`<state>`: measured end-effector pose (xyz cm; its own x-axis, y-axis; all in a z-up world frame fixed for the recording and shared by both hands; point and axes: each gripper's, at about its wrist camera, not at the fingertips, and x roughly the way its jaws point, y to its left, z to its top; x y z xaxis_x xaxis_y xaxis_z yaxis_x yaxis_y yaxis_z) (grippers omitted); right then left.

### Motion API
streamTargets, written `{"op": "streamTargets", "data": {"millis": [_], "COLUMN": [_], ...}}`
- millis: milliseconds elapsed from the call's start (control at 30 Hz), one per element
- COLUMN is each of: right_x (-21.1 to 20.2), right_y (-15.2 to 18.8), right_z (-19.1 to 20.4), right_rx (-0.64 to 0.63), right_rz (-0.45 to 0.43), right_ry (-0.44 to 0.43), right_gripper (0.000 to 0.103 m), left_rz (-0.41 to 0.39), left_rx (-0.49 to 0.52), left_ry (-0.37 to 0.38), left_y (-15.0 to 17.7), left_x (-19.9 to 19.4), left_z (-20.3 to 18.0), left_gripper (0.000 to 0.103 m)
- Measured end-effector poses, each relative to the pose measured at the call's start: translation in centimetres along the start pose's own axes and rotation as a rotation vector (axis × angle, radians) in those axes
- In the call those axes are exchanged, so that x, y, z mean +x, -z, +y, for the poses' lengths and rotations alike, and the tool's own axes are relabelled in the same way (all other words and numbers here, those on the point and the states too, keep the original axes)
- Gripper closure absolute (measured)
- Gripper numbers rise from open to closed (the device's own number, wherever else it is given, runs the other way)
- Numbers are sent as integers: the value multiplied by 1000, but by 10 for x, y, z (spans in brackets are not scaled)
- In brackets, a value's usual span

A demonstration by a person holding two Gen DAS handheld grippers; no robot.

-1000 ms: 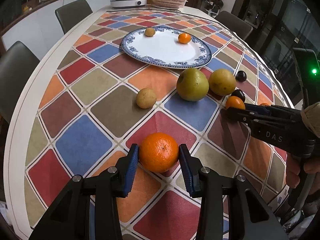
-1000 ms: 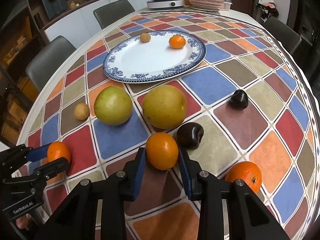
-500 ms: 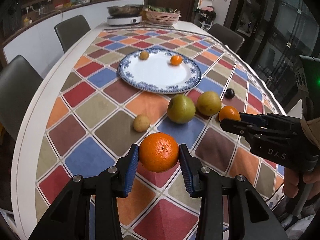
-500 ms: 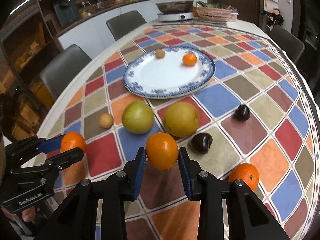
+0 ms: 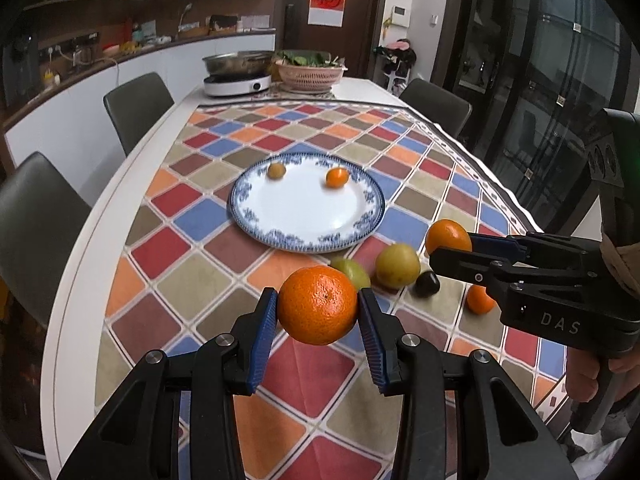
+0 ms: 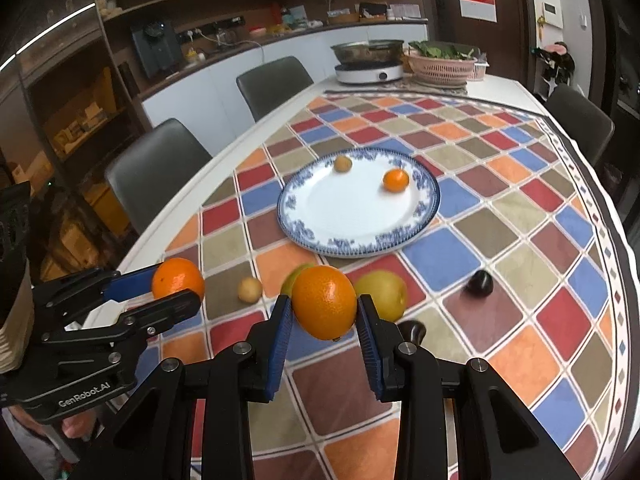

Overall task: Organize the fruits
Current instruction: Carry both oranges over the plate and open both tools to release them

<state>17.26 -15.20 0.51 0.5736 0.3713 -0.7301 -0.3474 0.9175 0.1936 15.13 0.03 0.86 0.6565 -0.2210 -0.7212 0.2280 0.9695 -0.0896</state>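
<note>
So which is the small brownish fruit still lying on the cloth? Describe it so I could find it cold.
Start at the blue-rimmed plate in the middle of the chequered tablecloth and come toward the camera. The small tan fruit lies by itself at the left end of the loose fruit, beside the greenish fruit. It is the smallest there, dull tan, neither orange nor dark.

Four oranges [image 5: 317, 304] [image 5: 448, 236] [image 5: 480, 300] [image 5: 337, 178], two dark fruits [image 6: 479, 282] [image 6: 412, 330], one plate [image 5: 304, 244]

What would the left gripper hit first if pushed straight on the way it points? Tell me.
Probably the green fruit, just beyond the orange the left gripper holds. Depth is unclear, so it might pass above it toward the plate.
</note>
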Motion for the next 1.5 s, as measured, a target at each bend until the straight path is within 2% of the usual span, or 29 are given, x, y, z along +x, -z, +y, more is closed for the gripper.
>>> {"op": "streamTargets", "data": {"millis": [367, 800, 1033, 1500], "right_x": [-3, 13, 35, 97], "right_y": [-33, -78, -103, -142], "right_z": [-7, -16, -22, -36], "right_rx": [-15, -51, -60, -72], "right_rz": [-46, -63, -50, 27], "right_ry": [-3, 10, 6, 16], "right_gripper": [69, 69, 69, 69], "left_rz": [-56, -73, -61, -12], "left_rx": [36, 49, 27, 47], "left_ry": [-11, -9, 0, 7], "left_y": [-35, -73, -92, -122], "left_x": [5, 29, 51, 106], "left_z": [0, 11, 24, 44], "left_gripper": [63, 63, 63, 63]}}
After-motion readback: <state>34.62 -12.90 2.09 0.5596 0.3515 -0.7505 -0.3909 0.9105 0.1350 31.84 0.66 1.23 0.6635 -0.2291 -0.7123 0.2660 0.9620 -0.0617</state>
